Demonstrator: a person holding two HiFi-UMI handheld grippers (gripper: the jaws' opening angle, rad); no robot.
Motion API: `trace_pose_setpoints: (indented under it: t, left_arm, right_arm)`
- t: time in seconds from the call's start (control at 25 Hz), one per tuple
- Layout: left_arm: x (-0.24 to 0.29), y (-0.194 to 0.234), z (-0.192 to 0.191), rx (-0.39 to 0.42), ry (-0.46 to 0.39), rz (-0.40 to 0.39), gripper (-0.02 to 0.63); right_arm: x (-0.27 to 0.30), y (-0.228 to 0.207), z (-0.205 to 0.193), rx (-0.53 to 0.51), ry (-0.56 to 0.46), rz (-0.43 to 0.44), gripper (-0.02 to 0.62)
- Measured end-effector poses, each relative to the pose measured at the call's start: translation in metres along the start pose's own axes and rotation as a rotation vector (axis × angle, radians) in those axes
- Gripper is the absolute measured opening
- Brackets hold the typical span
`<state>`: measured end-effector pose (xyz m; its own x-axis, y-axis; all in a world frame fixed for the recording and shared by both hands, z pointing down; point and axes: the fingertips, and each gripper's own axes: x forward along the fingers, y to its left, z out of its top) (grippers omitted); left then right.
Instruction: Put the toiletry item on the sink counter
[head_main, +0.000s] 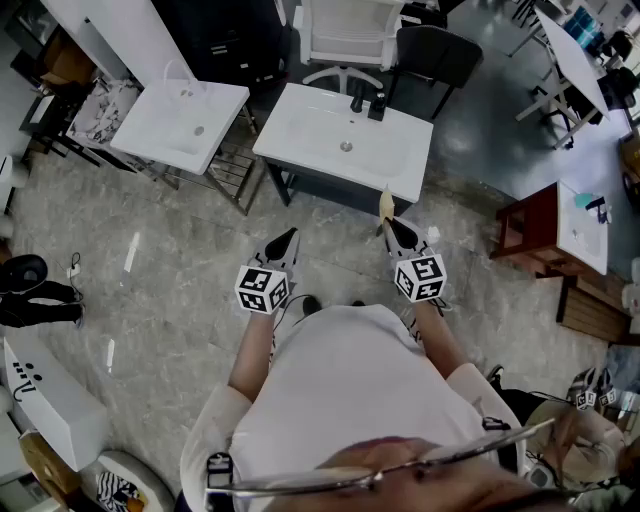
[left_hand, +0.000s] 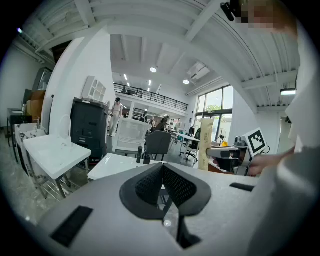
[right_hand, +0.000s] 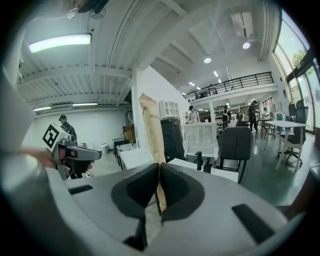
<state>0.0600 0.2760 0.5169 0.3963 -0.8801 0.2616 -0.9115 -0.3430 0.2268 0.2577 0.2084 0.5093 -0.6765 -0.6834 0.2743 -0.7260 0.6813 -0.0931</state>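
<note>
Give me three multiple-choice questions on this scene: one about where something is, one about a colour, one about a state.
1. Where is the tan tube?
A) on the floor
B) held in the right gripper
C) on a chair

2. What colour is the faucet on the nearer sink?
A) gold
B) black
C) red

3. How do the jaws of the left gripper stand?
A) together, with nothing between
B) wide apart
C) clamped on a bottle

Answers:
1 B: the right gripper's pads press on the tan tube, which stands up between them.
2 B: the faucet shows black against the white sink.
3 A: the left gripper's pads meet and nothing is between them.
</note>
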Motion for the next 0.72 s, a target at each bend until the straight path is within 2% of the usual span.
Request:
trace_pose_setpoints:
  t: [0.72]
  left_arm:
    - [0.000,0.013,-0.001,0.001,0.009,-0.001,0.005]
  right_arm:
    - [0.011,0.002,-0.003,0.008,-0.003,-0.001,0.018]
